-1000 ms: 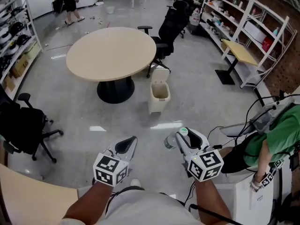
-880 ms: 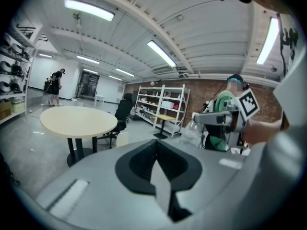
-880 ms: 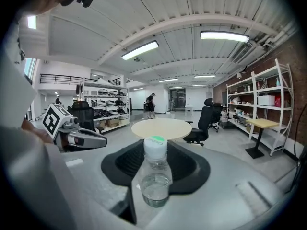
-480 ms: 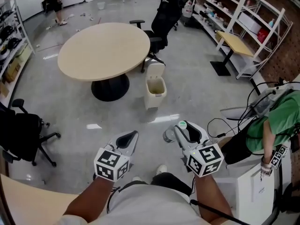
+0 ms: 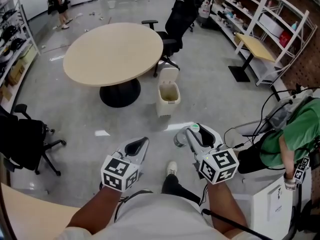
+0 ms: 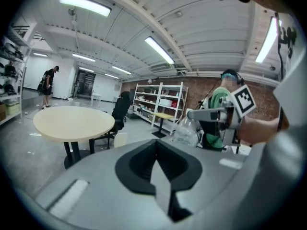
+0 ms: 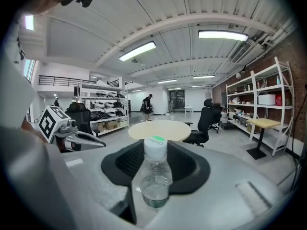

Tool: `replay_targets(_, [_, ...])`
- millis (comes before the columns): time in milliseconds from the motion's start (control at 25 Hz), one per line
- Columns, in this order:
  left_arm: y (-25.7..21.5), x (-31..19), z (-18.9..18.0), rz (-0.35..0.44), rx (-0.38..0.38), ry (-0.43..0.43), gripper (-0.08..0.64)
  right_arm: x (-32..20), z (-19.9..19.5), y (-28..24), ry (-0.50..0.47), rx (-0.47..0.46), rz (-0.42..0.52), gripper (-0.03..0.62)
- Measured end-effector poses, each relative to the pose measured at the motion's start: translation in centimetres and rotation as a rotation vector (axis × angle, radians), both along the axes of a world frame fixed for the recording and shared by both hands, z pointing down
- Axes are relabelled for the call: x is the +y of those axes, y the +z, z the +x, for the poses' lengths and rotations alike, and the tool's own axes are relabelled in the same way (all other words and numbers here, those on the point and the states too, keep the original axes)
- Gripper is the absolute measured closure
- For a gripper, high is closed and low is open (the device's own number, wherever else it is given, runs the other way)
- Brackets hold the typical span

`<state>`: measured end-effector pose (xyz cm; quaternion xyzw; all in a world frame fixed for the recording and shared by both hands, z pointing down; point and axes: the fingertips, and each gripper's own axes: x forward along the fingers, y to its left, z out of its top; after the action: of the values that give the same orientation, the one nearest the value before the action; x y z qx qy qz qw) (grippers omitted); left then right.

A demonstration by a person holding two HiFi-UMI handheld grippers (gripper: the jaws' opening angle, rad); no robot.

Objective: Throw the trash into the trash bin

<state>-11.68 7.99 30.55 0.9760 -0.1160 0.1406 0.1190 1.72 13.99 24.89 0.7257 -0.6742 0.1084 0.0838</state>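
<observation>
We have the trash, a clear plastic bottle [image 7: 154,176] with a white cap marked green, in our right gripper [image 5: 196,140]. Its jaws are clamped on the bottle's sides, and the cap end points away from us. A little water sits in the bottle. We hold it above the grey floor [image 5: 215,94], well apart from the trash bin [image 5: 166,109].

Our left gripper [image 5: 140,145] hovers beside the right one at about the same height. Its jaws are pressed together with nothing between them.

The bin is a small cream one standing on the floor ahead of us, with its lid tipped up at the back and its mouth open. It stands just beside the dark foot of a round, pale table [image 5: 112,51]. A black office chair [image 5: 177,21] stands behind the bin at the table's far edge. White shelves [image 5: 260,14] line the wall to the right, and a person in a green top [image 5: 295,129] sits near our right side.
</observation>
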Motion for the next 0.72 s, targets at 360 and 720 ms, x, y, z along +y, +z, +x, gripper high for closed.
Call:
replay_targets(360, [0.1, -1.7, 3.1, -0.021, -0.014, -0.023, 0.552, -1.8, 3.2, 0.2, -0.008, -0.014, -0.011, 0.442])
replay_targets(720, [-0.3, -3.5, 9.0, -0.016, -0.025, -0.031, 0.552, -3.7, 9.0, 0.6, -0.018, -0.037, -0.013, 0.442])
